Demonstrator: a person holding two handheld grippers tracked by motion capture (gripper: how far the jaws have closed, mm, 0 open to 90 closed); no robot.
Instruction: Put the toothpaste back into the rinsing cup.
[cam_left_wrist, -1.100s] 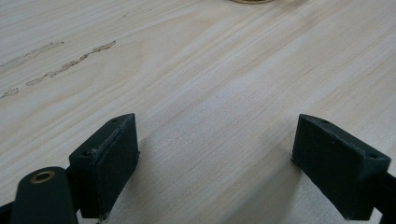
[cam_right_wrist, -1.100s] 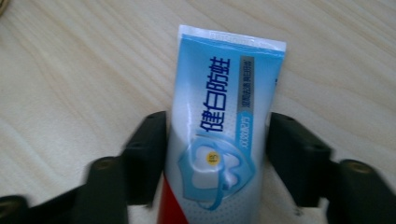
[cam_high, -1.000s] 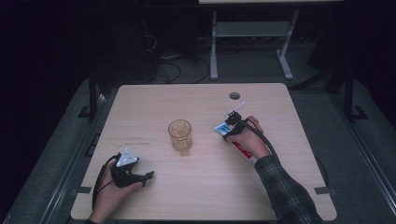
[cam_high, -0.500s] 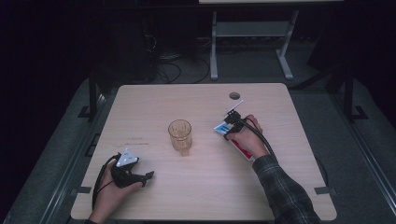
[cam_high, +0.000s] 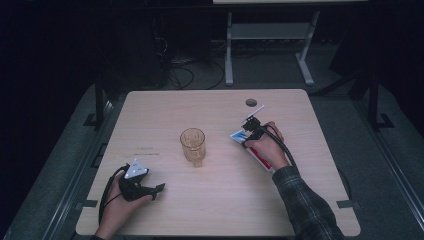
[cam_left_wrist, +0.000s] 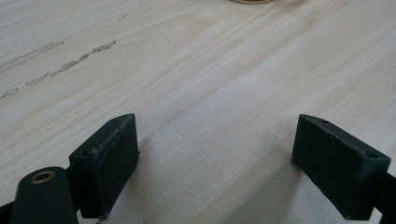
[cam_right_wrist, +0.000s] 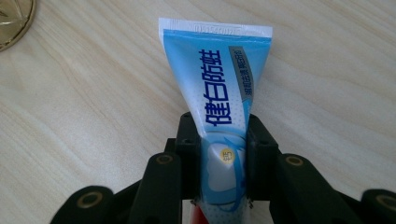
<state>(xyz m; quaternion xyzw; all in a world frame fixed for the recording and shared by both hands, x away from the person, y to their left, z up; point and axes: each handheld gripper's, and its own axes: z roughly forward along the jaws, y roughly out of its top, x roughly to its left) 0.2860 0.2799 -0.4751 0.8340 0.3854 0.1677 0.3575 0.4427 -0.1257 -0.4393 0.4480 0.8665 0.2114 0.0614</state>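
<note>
The table (cam_high: 165, 115) carries one landmark near its middle, the amber glass (cam_high: 193, 145), standing upright. Everything else is placed from it.

To the right of the glass, a little farther from the person than its base, lies the toothpaste tube (cam_high: 239, 136), flat on the wood and well apart from the glass. Its long axis runs on a slant: the flat crimped end points toward the glass, and the body runs away from the glass toward the person's right forearm. In the right gripper view the tube (cam_right_wrist: 215, 88) runs straight ahead along the jaws' own line, crimp farthest off.

The right gripper (cam_high: 251, 131) is the one at the tube. Its jaws have just been closing, and the pads now press on the tube's two sides across its width, so I judge the grip made and a lift the next step.

The left gripper (cam_high: 159, 188) sits nearer the person and left of the glass, well apart from it, jaws spread wide over bare wood with nothing between them.
</note>
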